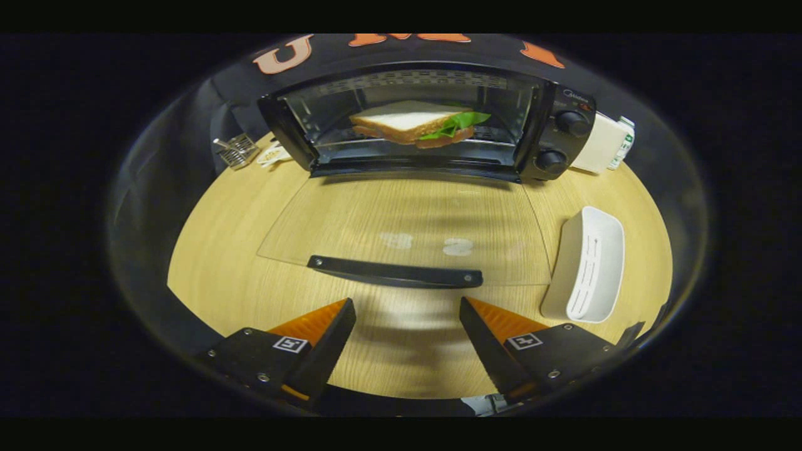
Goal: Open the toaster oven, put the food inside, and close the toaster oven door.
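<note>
Hand-held gripper (407, 332) sits low at the bottom of the frame, fingers spread wide apart, gripping nothing. Just ahead, the glass door's black handle (395, 272) lies flat over the pale wooden surface (213, 250). Beyond, top centre, the black toaster oven (551, 125) holds the white-bread lettuce sandwich (410, 122). White plastic tray (589, 263) sits right.

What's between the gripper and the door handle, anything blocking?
Nothing visible. The gripper is open, with the door handle just ahead of its fingertips over bare table. The white tray lies off to the side, beyond the glass door. The sandwich is already inside the toaster oven.
</note>
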`<state>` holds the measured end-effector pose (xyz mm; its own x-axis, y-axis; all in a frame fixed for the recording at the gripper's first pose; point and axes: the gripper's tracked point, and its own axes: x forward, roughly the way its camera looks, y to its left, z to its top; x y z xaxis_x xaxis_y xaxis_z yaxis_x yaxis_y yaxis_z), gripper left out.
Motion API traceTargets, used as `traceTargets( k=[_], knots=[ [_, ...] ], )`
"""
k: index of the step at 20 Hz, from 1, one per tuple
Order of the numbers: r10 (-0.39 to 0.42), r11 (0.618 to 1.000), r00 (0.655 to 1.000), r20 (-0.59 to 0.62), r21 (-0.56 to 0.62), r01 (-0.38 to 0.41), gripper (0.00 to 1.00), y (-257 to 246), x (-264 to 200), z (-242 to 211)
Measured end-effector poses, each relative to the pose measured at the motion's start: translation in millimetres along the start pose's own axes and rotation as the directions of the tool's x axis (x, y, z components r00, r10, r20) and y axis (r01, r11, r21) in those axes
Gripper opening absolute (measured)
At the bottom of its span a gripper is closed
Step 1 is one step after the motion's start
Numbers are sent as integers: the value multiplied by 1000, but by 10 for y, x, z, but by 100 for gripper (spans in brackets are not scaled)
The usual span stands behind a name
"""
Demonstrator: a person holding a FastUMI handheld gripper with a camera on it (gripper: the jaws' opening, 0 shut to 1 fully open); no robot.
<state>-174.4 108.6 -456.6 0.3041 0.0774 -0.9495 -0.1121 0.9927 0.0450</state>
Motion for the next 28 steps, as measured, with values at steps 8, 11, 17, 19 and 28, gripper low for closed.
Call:
traceTargets(
  k=[8,11,17,19,28],
  knots=[
    [3,1000,999,-38,26,-2,99,88,100,110],
    [21,1000,1000,10,23,-21,98,113,-89,250],
    [37,999,982,186,17,-41,98,75,-370,971],
    [19,1000,973,230,13,-23,98,-1,-363,1258],
    [8,998,952,305,60,-28,97,16,-274,1869]
  ],
)
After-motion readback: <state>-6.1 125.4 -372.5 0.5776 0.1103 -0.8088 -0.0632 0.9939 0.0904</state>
